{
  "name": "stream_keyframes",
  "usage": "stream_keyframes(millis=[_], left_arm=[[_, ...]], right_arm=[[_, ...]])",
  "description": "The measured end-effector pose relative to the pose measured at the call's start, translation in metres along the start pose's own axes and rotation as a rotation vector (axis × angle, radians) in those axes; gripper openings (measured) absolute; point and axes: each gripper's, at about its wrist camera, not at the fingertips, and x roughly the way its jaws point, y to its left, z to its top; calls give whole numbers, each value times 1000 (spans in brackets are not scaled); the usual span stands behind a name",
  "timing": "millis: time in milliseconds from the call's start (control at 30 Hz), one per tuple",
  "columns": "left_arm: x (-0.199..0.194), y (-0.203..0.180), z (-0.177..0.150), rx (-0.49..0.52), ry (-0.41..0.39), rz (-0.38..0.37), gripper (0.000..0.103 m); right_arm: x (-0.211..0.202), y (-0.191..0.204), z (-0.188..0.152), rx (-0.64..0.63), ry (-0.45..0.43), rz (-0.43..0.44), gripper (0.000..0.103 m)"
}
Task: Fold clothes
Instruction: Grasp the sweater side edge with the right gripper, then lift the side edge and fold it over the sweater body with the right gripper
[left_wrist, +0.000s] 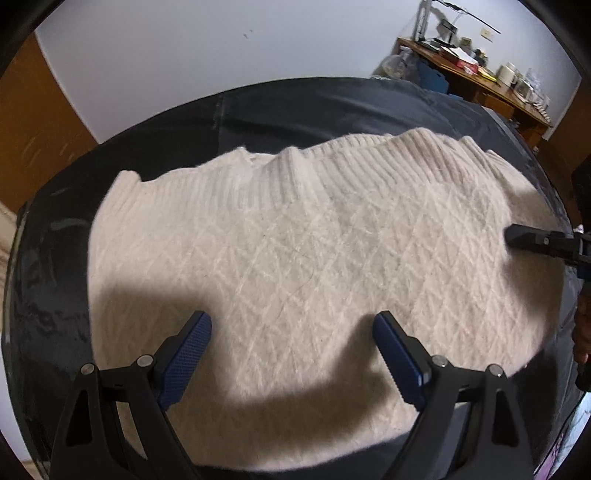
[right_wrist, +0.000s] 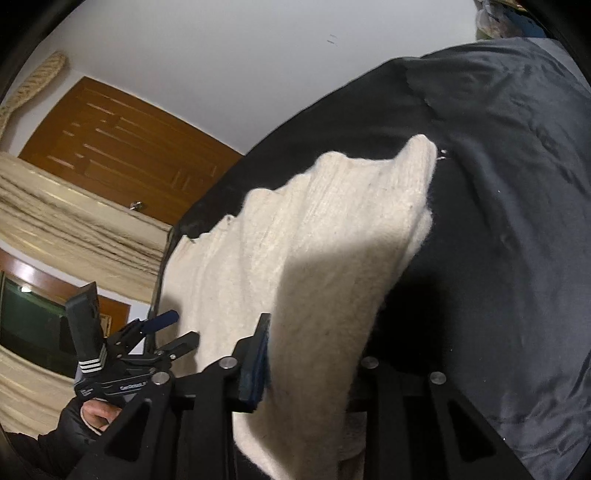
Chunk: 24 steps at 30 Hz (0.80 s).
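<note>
Cream knitted sweater (left_wrist: 317, 258), fluffy, with a diamond pattern and a ribbed band along its far edge, lies spread flat across a dark grey cloth-covered surface (left_wrist: 332, 103) that fills most of the left wrist view. Above its near part hangs the left gripper (left_wrist: 291, 325), black with blue textured pads, jaws spread wide with nothing between them; its shadow falls on the knit just below. At the sweater's right edge the tip of the right gripper (left_wrist: 517, 236) reaches in over the fabric.

From the right wrist view, the right gripper (right_wrist: 306, 354) has its jaws closed on a fold of the cream sweater (right_wrist: 295, 258): the left blue pad (right_wrist: 258, 362) presses against the knit, while the other finger is hidden behind the raised cloth. That lifted fold blocks much of the view ahead, and beyond it the rest of the garment trails back onto the dark grey covering (right_wrist: 498, 221).

To the left in this view, a hand in a black glove (right_wrist: 83, 415) holds the left gripper (right_wrist: 173, 332) by its handle. Behind stand a brown wooden door (right_wrist: 122, 140), a pale striped curtain (right_wrist: 74, 221) and a white wall (right_wrist: 240, 55). In the left wrist view a cluttered wooden desk (left_wrist: 480, 74) sits in the far right corner, well apart from the sweater.
</note>
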Motion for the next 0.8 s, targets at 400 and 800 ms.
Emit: stream_keyframes(millis=[400, 800], left_arm=[[10, 14, 2, 68, -21, -66, 98], [6, 34, 6, 86, -43, -168, 102]], right_arm=[[18, 11, 2, -30, 50, -45, 42], [-16, 99, 2, -68, -88, -41, 32]])
